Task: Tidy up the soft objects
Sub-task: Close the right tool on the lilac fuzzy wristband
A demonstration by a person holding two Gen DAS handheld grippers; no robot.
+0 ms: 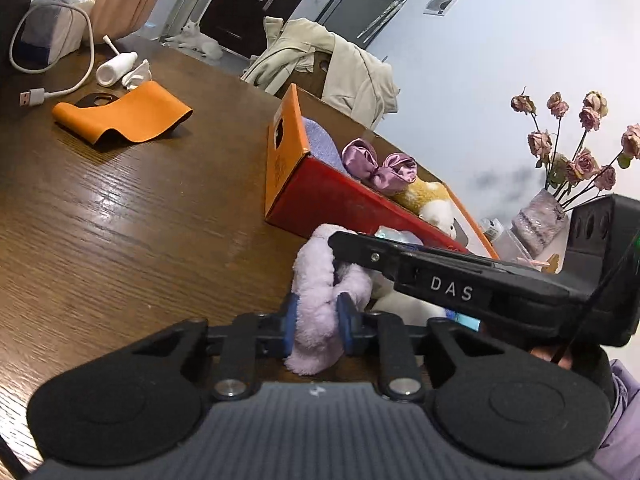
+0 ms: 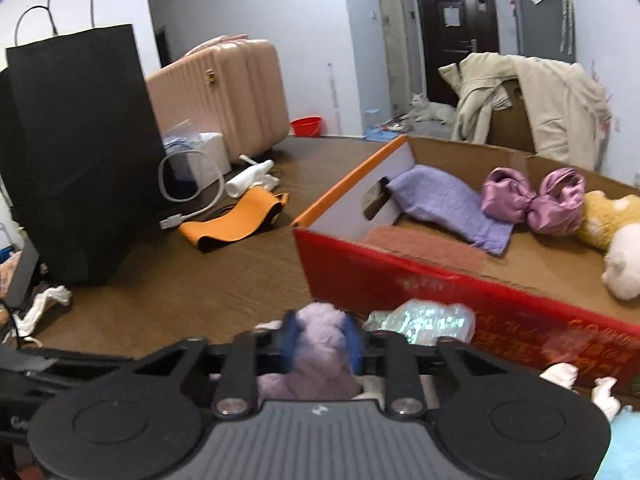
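Note:
A lilac plush toy (image 1: 316,312) lies on the wooden table (image 1: 120,240) in front of a cardboard box (image 1: 352,204) with a red side. My left gripper (image 1: 318,320) is shut on it, blue pads pressed into the fur. In the right wrist view my right gripper (image 2: 322,338) is also shut on the lilac plush toy (image 2: 320,328). One of its black fingers (image 1: 360,252) crosses the left wrist view above the toy. The box (image 2: 400,276) holds a purple knit cloth (image 2: 452,204), a satin bow (image 2: 532,200) and a yellow-and-white plush (image 2: 616,232).
A black paper bag (image 2: 80,152) stands at the left, a pink suitcase (image 2: 224,100) behind it. An orange leather piece (image 1: 124,120), a white cable (image 1: 52,60) and a white bottle (image 1: 116,68) lie on the table. Dried roses (image 1: 568,152) stand right of the box. A crinkled wrapper (image 2: 424,320) lies at the box's front.

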